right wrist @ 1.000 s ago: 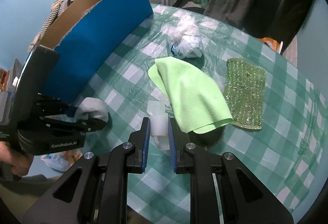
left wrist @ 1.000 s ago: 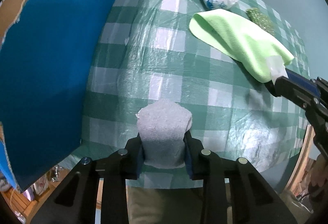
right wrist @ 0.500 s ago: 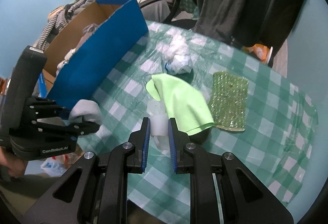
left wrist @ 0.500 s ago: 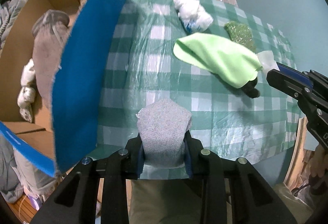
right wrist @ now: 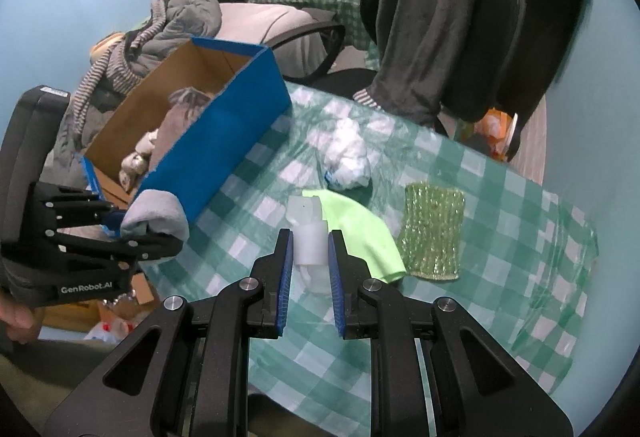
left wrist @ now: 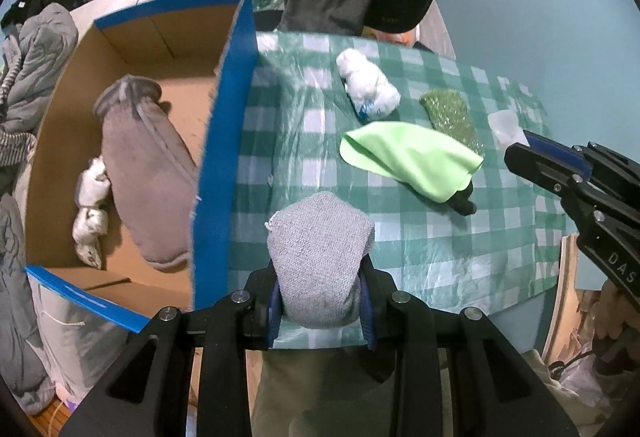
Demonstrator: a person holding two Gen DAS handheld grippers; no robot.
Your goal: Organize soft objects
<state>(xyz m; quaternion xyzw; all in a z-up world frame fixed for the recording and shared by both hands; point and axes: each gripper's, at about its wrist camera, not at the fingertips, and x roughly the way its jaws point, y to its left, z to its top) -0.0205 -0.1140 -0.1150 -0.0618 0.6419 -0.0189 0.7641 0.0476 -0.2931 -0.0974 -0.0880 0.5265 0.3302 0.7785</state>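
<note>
My left gripper [left wrist: 320,273] is shut on a grey knitted sock [left wrist: 320,257] and holds it high above the table's front edge, beside the blue cardboard box [left wrist: 224,141]. From the right wrist view the sock [right wrist: 156,217] hangs near the box's front corner [right wrist: 224,133]. My right gripper [right wrist: 308,237] is shut on a white translucent soft piece [right wrist: 306,233], raised above the table. A lime green cloth [left wrist: 408,157], a white plastic-bag bundle [left wrist: 366,85] and a green glittery pad [left wrist: 448,109] lie on the checked tablecloth [left wrist: 300,141].
The box holds a grey garment [left wrist: 140,165] and small white bundles [left wrist: 90,205]. A chair draped with dark clothing [right wrist: 432,37] stands behind the table. Piles of clothes [right wrist: 180,17] lie to the left of the box.
Both grippers have risen and pulled back from the table with their loads. The box's inside has come fully into the left wrist view.
</note>
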